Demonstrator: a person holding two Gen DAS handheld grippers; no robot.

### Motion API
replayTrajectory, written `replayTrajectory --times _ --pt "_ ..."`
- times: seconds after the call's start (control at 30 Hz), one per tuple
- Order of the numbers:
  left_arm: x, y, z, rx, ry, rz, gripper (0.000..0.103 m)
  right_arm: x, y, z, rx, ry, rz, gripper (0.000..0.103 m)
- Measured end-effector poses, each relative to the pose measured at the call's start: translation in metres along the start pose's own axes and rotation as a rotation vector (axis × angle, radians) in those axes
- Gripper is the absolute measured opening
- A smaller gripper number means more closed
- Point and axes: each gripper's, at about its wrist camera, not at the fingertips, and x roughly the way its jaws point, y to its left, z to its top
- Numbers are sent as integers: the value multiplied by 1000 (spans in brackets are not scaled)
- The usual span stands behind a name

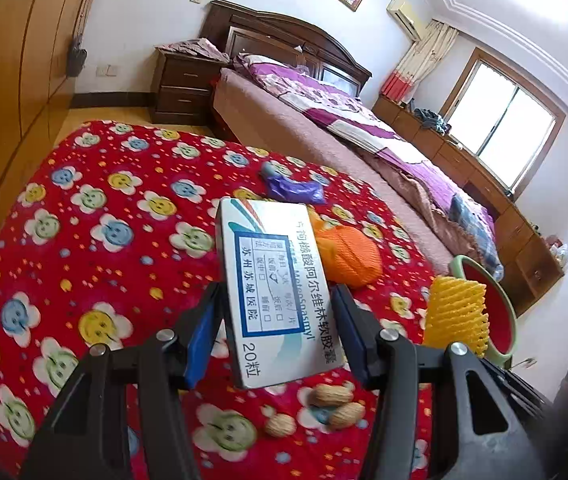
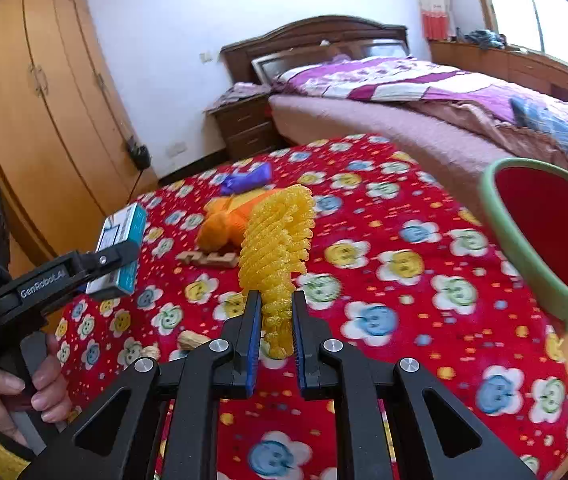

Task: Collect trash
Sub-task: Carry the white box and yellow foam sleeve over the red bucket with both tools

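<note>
Left gripper (image 1: 276, 320): clamped on medicine box (image 1: 272, 280). Right gripper (image 2: 276, 320): pinching yellow foam net (image 2: 280, 240). Risk: springy net slipping free short of bin (image 2: 543, 240) at two o'clock.

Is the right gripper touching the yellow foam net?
Touching. The right wrist view shows the right gripper shut on the yellow foam net, both pads pressing its lower end.

The red flowered blanket (image 1: 84, 240) lies bare over its whole left half, so a gripper could pass there freely. Toward the middle and right the way is cluttered: an orange foam net (image 1: 349, 258), a purple wrapper (image 1: 293, 188), peanuts (image 1: 329, 404) at the near edge and a small wooden piece (image 2: 208, 258). The green-rimmed red bin (image 2: 543, 240) blocks the right edge, just beside the bed (image 2: 423, 128).
</note>
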Motion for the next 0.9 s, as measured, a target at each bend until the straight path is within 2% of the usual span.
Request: replayTrajectory --times 0.47,0.9 --pt "-7 -65 -7 84 35 -54 56 -46 -56 5 105 -118 -35 14" --pt "28 -149 -14 204 132 -144 56 -65 -125 3 230 -179 -100 14"
